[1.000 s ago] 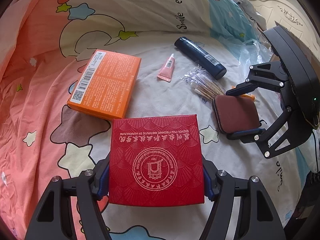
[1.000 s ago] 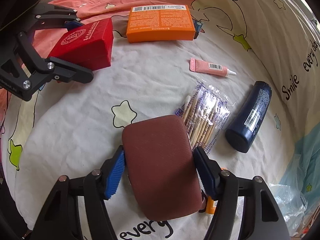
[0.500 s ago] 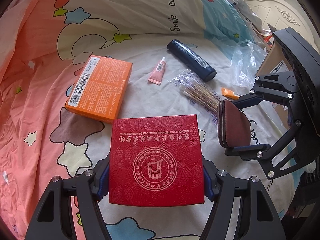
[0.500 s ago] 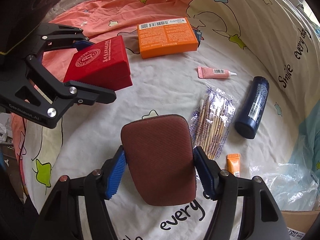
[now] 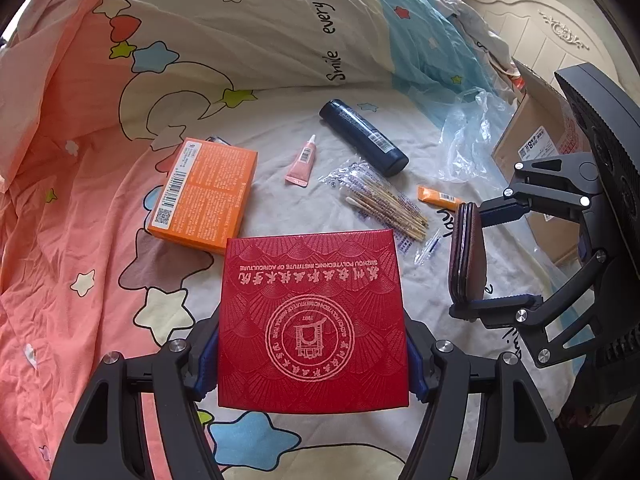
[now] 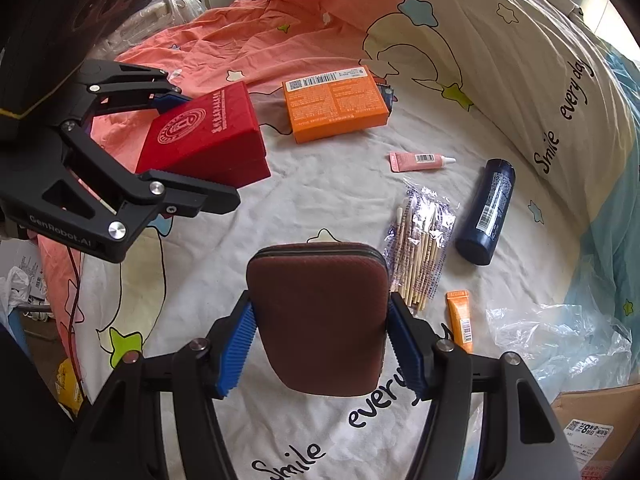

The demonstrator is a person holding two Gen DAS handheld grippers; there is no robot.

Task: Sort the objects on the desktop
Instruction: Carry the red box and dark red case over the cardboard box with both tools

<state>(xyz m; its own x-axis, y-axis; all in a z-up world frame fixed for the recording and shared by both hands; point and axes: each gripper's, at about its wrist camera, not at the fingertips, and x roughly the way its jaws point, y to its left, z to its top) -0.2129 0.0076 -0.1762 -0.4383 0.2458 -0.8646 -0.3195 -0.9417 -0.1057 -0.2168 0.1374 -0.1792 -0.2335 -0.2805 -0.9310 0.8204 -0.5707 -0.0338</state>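
Note:
My left gripper [image 5: 312, 360] is shut on a red square box [image 5: 312, 320] with a round seal print and holds it above the bed; it also shows in the right wrist view [image 6: 204, 140]. My right gripper [image 6: 320, 340] is shut on a dark red zip case [image 6: 320, 316], lifted and seen edge-on in the left wrist view [image 5: 466, 256]. On the bedsheet lie an orange box [image 5: 204, 196], a pink tube [image 5: 302, 160], a dark blue bottle [image 5: 362, 138], a packet of cotton swabs [image 5: 384, 200] and a small orange tube [image 5: 438, 198].
A bunched quilt [image 5: 260, 32] rises behind the objects. A clear plastic bag [image 5: 472, 136] lies at the bed's right edge, with a cardboard box [image 5: 536, 148] beyond it. More bags and clutter sit off the bed's left side [image 6: 24, 288].
Both grippers have risen and pulled back from the bed with their objects. The zip case left the sheet and turned edge-on to the left camera, uncovering the small orange tube.

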